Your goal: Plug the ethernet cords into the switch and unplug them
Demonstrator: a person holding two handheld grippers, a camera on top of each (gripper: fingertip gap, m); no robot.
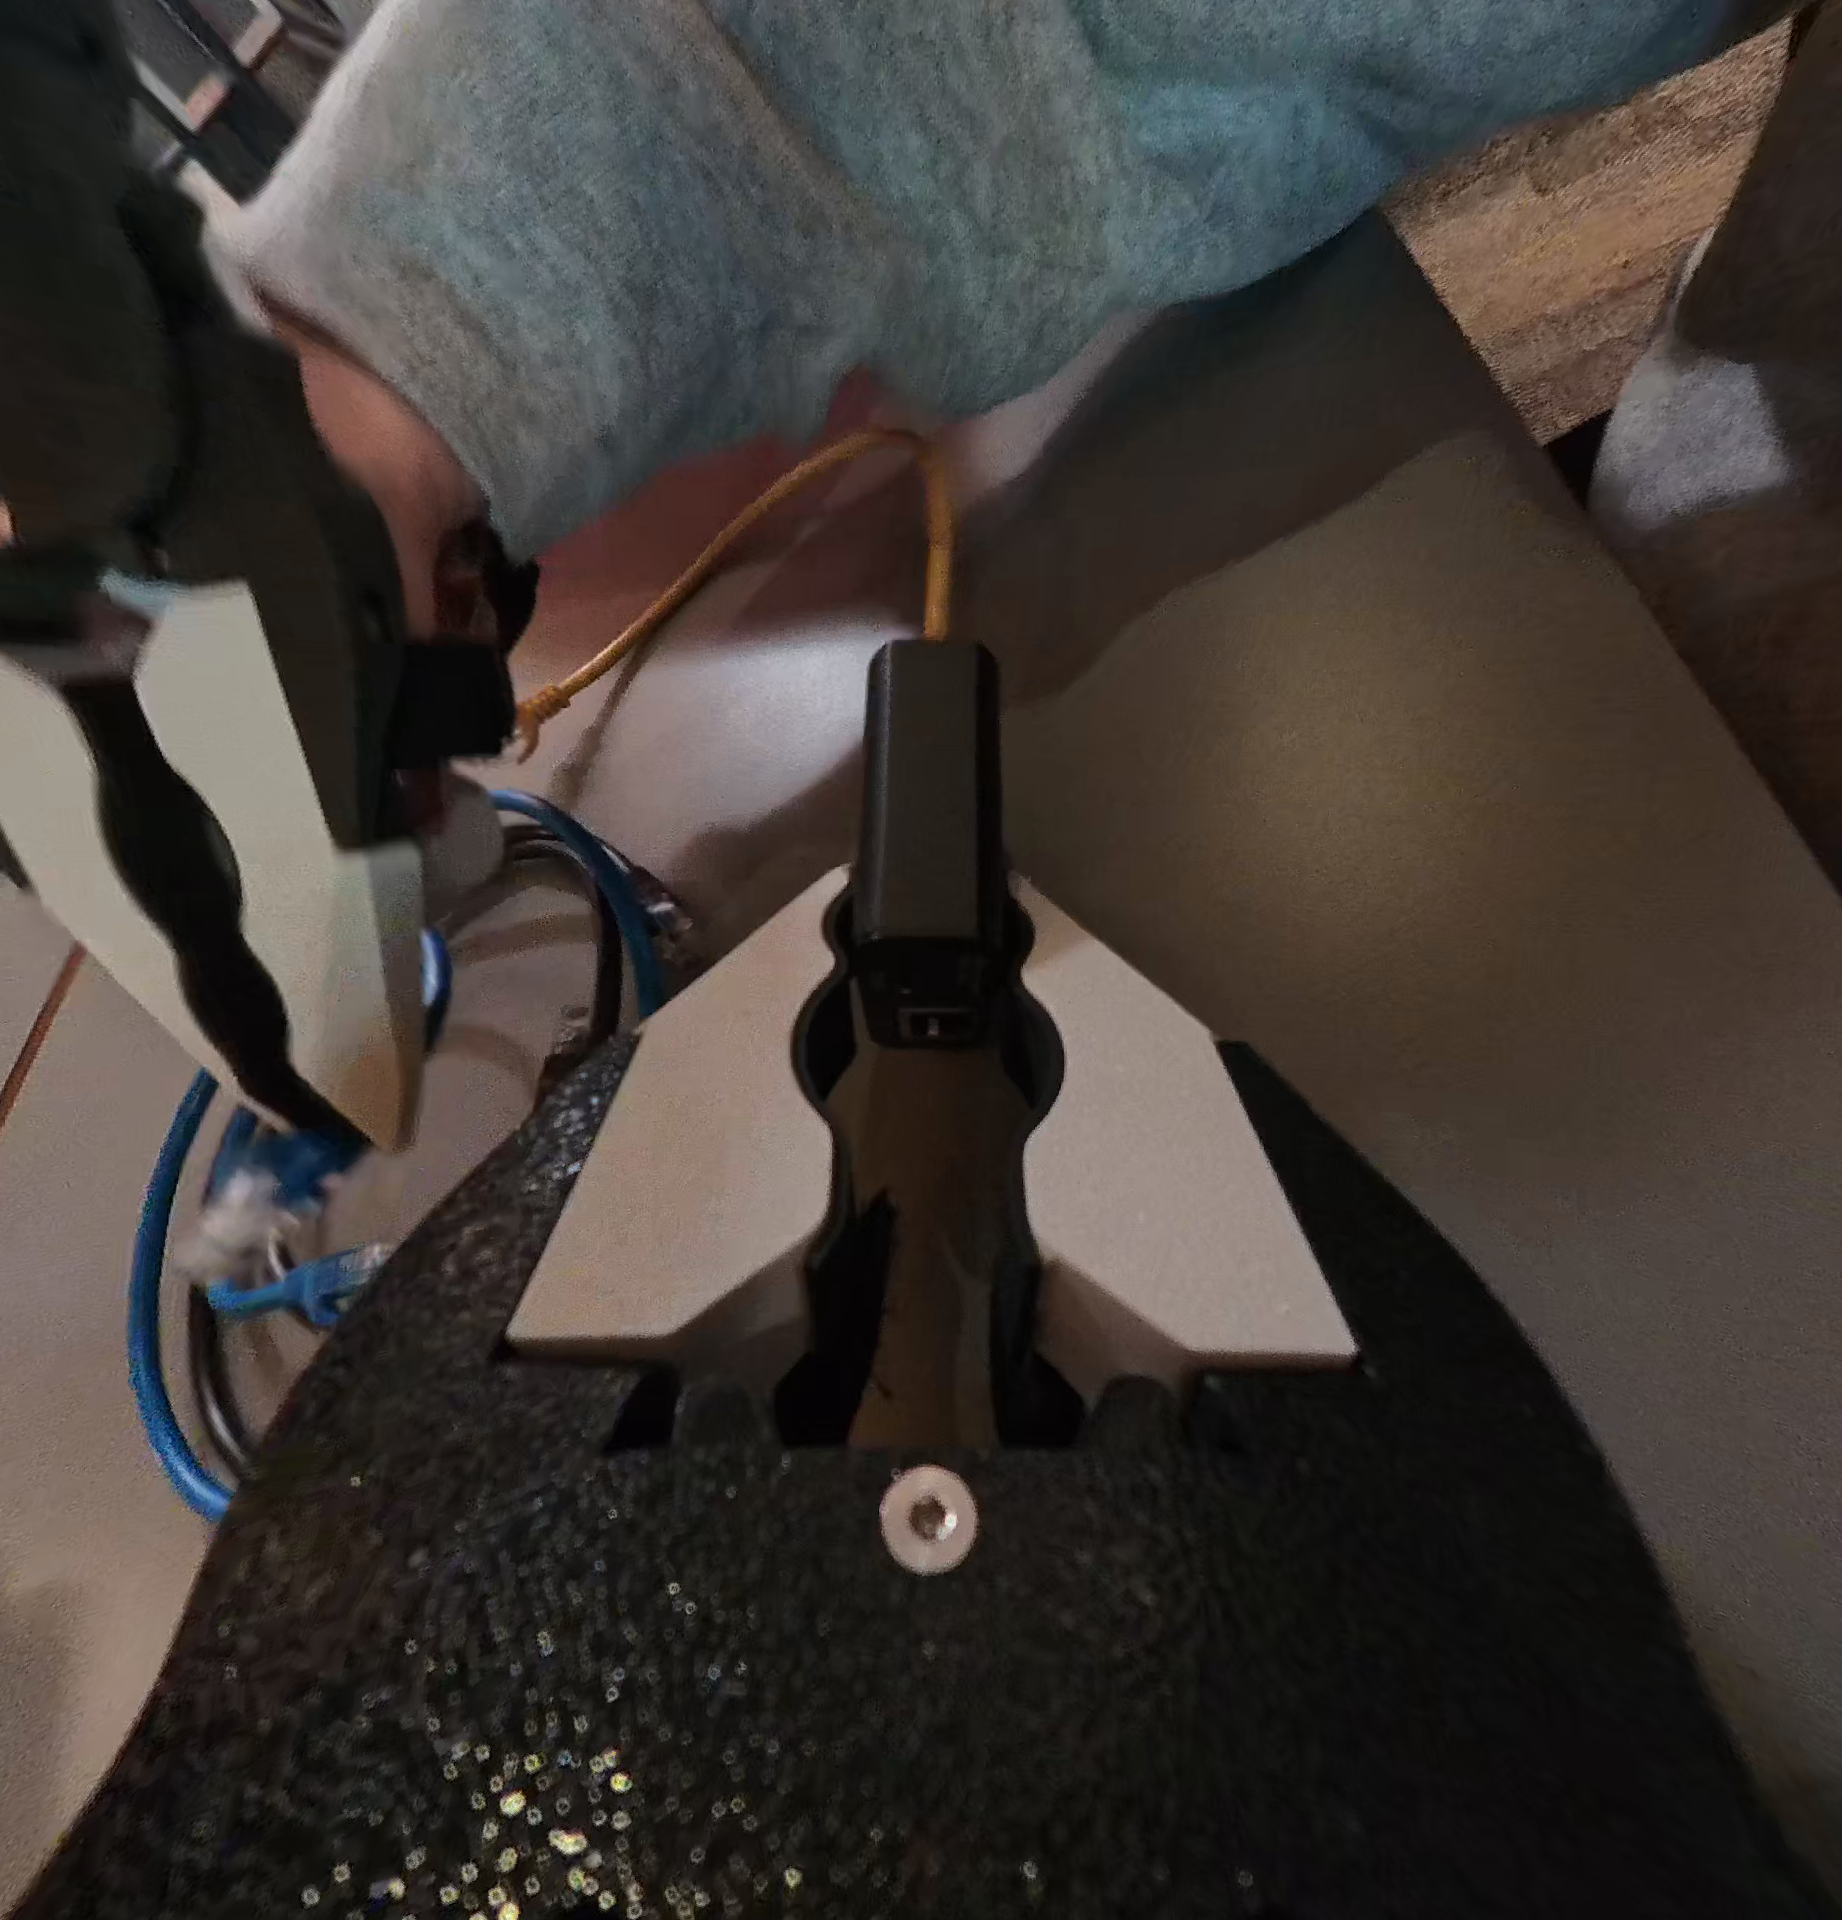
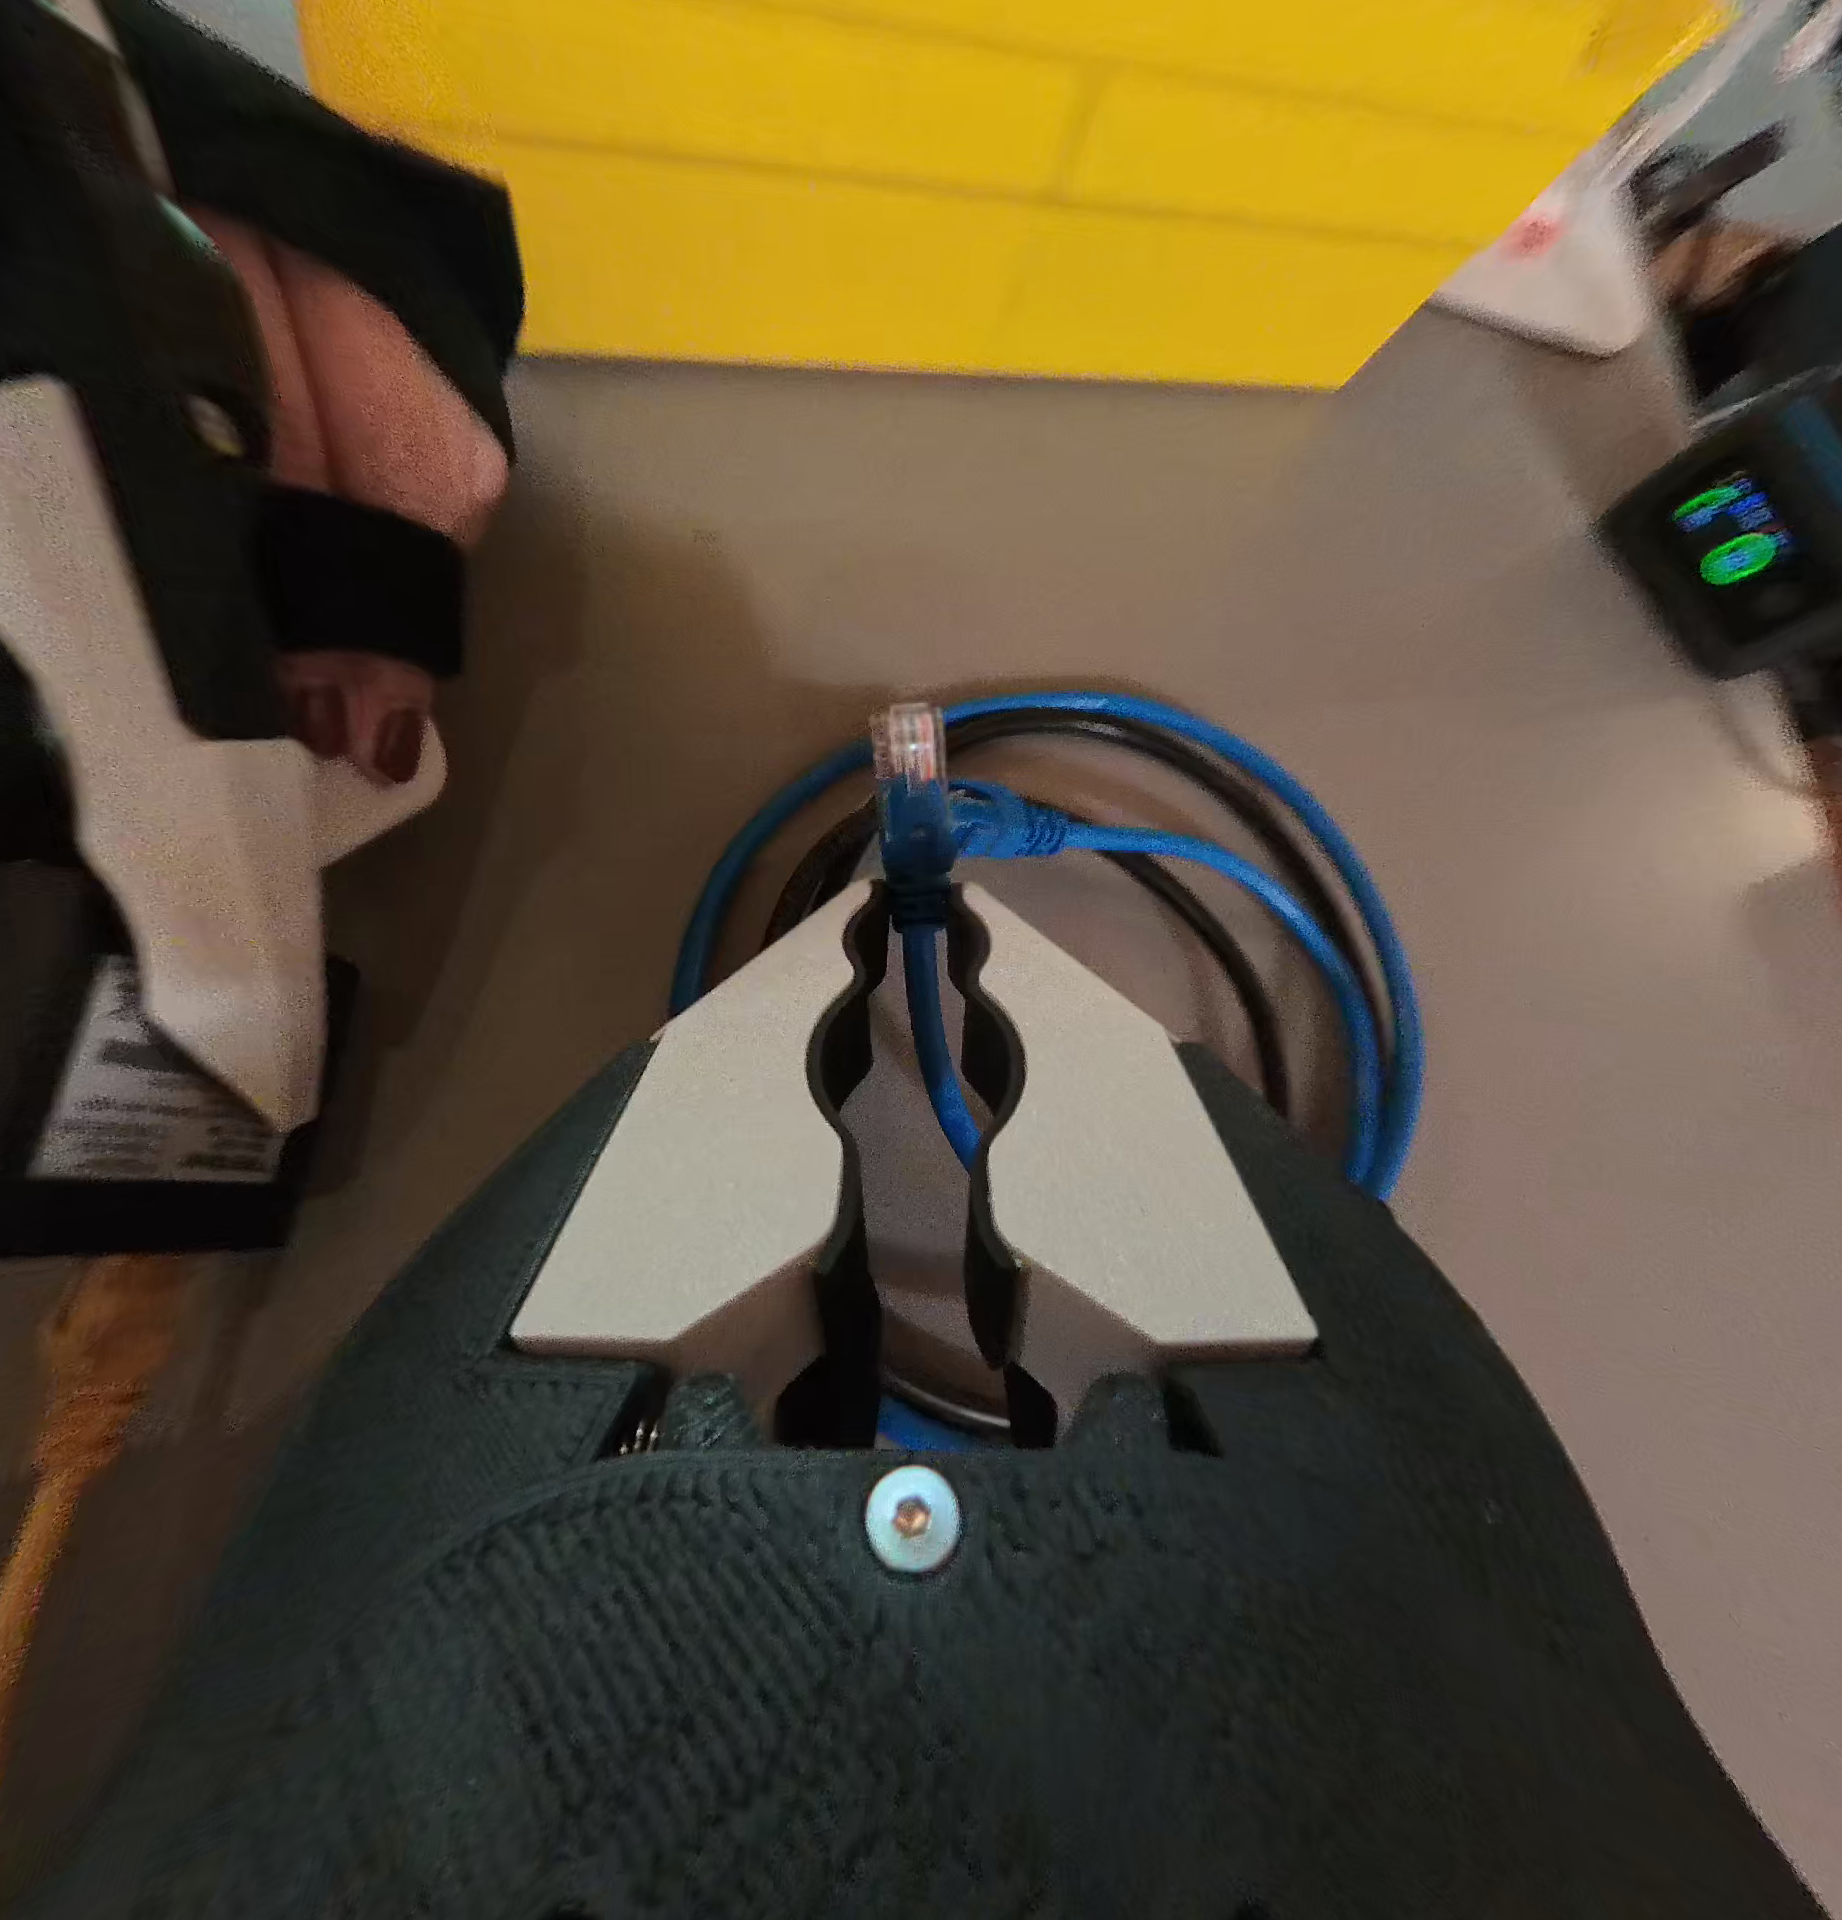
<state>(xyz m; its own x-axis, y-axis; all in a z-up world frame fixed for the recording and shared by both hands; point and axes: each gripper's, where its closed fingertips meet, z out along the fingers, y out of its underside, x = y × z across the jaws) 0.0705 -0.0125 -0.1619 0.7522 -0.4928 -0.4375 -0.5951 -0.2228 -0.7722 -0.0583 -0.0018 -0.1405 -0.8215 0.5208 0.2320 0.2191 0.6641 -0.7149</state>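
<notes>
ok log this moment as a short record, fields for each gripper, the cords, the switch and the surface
left gripper: shut on the switch
switch: small black box, held edge-on between the fingers
orange cord: runs from the switch's far end
right gripper: shut on the blue cord
blue cord: pinched just behind its clear plug, which points forward, not plugged in; the rest lies coiled
black cable: coiled with the blue one
table: beige

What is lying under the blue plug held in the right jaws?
Under the blue plug sit coiled loops of blue cord and a black cable on the table. The right gripper covers the coil's near part.
</notes>
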